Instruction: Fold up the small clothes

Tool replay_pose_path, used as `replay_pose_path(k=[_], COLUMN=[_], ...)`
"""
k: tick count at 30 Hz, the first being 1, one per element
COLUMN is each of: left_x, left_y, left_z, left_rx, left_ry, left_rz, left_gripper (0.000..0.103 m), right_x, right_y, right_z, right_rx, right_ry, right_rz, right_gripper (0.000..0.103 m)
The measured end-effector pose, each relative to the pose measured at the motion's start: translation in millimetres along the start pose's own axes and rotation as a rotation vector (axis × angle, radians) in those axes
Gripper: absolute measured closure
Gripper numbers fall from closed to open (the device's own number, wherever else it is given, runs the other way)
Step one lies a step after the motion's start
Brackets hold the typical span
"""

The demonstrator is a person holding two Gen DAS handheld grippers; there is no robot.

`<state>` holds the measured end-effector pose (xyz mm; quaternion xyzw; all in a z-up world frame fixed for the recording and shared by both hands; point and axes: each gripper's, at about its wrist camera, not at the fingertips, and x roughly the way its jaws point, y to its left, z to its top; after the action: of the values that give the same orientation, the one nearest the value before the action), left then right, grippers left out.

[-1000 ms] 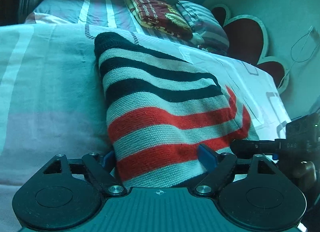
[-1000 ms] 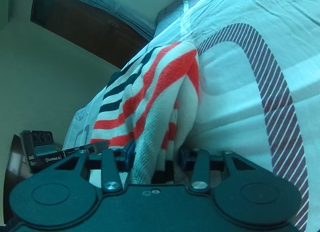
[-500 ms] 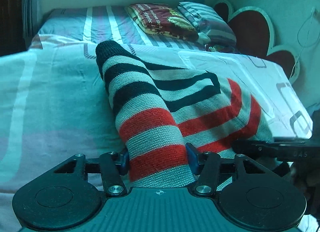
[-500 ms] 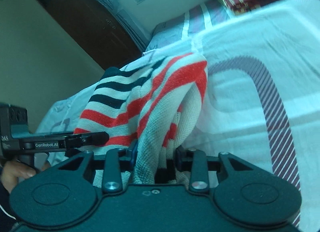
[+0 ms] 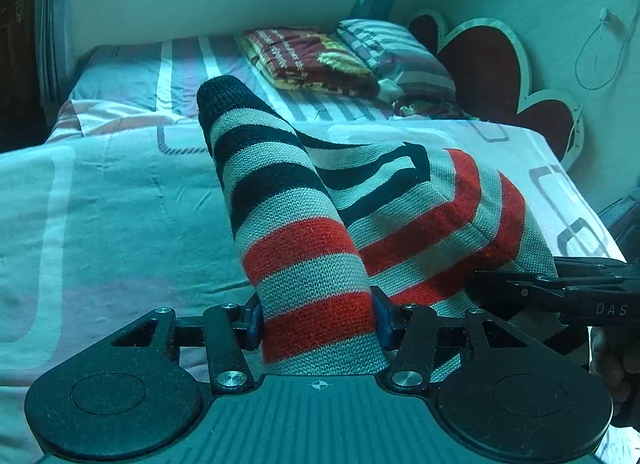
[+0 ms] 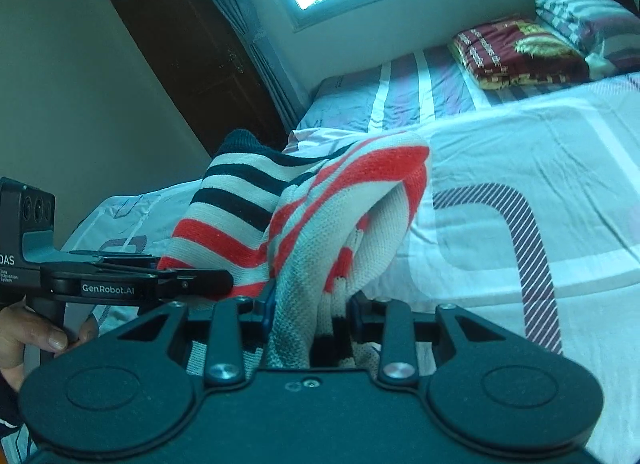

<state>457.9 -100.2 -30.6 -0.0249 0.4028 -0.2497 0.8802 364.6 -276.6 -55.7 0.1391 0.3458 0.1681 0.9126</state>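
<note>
"GenRobot.AI" runs in white along the left gripper (image 6: 224, 284); "DAS" marks its body, and likewise the right gripper (image 5: 476, 284).

The sweater (image 5: 360, 200) lies on the bed (image 5: 100, 204), with pillows (image 5: 308, 60) seemingly behind it.

Knit garment (image 5: 304, 224): black, grey, red stripes. Bedsheet (image 5: 100, 216): pale, rounded-rectangle outlines. Folded blanket (image 5: 308, 60): maroon, yellow.
</note>
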Motion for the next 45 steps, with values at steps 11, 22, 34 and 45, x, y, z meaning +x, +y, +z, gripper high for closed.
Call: replay_pose_path(k=[11,22,34,45], left_x=[-81.4,-165.5,-198.8,-214.3], left_y=[58.9,184.2,276.0,270.3], left_z=[-26.7,-103.6,-206.4,-210.3], left_rx=[-0.038,-0.177,-0.381,-0.404], left_ry=[-0.044,-0.002,-0.028,-0.138], left_rz=[0.068,0.212,0.264,0.301], left_gripper=[0.052,0.052,0.024,0.024], right_x=[17.0,102.0,183.2,177.9], right_y=[83.2,200.5,215.3,205.4], right_z=[1.5,-28.8,-85.5,-45.7], right_rx=[-0.09,-0.125,0.044,0.027], right_ry=[0.016,0.136,0.287,0.193], right_rz=[0.064,0.222,0.326,0.263], right_gripper=[0.07,0.07,0.068,0.061])
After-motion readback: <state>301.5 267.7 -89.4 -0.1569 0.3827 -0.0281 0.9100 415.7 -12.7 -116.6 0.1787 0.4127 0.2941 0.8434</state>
